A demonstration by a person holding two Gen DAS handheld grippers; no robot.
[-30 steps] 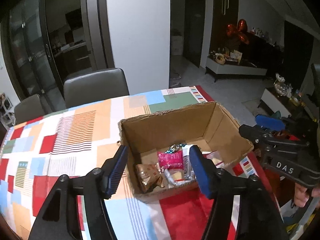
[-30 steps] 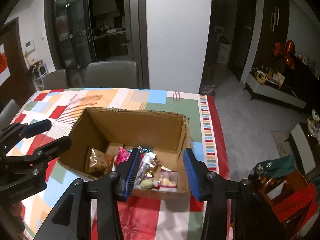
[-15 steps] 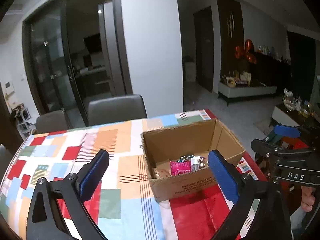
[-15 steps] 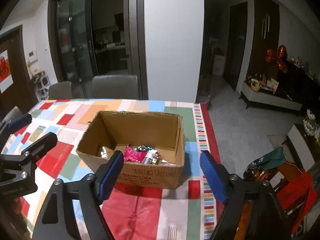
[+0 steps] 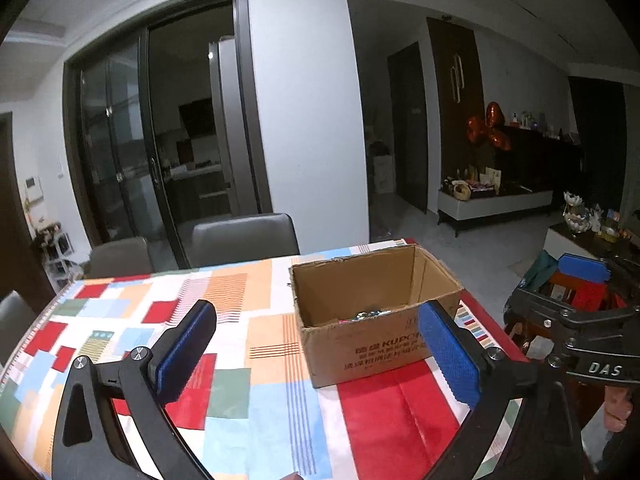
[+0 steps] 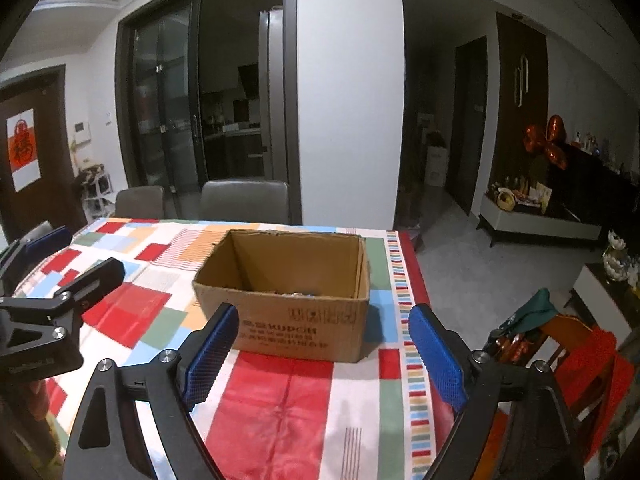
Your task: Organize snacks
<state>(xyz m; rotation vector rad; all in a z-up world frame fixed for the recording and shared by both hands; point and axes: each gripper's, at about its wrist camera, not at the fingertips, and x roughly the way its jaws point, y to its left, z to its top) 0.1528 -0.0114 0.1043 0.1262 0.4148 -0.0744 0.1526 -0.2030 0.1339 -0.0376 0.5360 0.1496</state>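
Both grippers, left (image 5: 316,354) & right (image 6: 324,354), now pulled back from cardboard box (image 6: 288,292), jaws wide apart, empty; snacks (image 5: 370,313) inside, sorting prob. done.

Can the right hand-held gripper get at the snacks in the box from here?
Probably yes. The right hand-held gripper is open and empty, facing the cardboard box, whose top is open. Only the box's near wall lies between, so it would need to go over the rim; the snacks barely show.

One cardboard box (image 6: 296,304), two grippers (image 6: 324,354); two chairs (image 6: 244,200)
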